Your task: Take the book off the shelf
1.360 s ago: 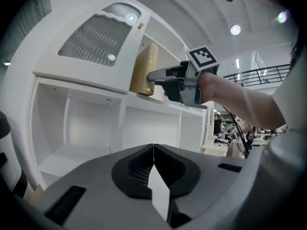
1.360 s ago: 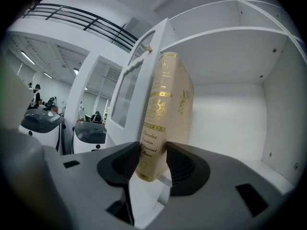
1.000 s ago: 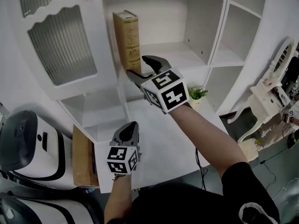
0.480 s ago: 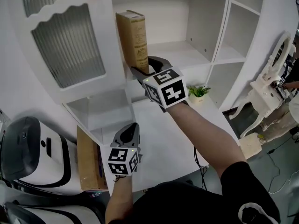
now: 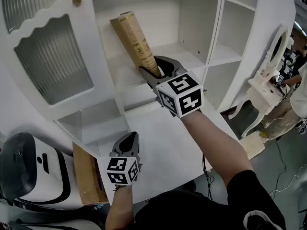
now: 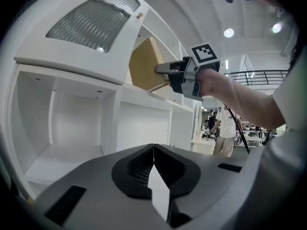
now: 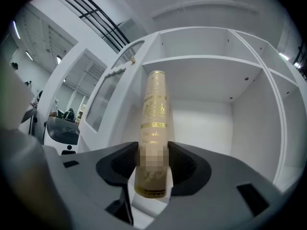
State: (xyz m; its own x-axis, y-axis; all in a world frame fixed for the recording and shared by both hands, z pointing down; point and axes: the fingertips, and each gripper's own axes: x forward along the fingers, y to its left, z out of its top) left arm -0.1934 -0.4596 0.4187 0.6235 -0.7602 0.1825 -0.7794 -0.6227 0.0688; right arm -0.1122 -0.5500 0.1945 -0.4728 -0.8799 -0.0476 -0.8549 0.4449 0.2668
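Note:
A tan book (image 5: 135, 40) with gold print stands tilted in the white shelf compartment (image 5: 189, 54), its top leaning left. My right gripper (image 5: 156, 71) is at the foot of its spine. Its jaws are closing, and both pads touch the spine (image 7: 154, 123) from either side. The left gripper view also shows the book (image 6: 144, 71) with the right gripper (image 6: 163, 70) on it. My left gripper (image 5: 128, 140) hangs low over the white desk, jaws shut with nothing between them (image 6: 153, 150).
A cabinet door with ribbed glass (image 5: 48, 56) stands open left of the book. Below lies a white desk top (image 5: 158, 133). A cardboard box (image 5: 86, 176) and a white machine (image 5: 21, 171) sit at lower left. An ornate white piece of furniture (image 5: 266, 66) is at right.
The right gripper went forward around the foot of the spine and its jaws narrowed. The book went from upright to tilted. The left gripper barely moved.

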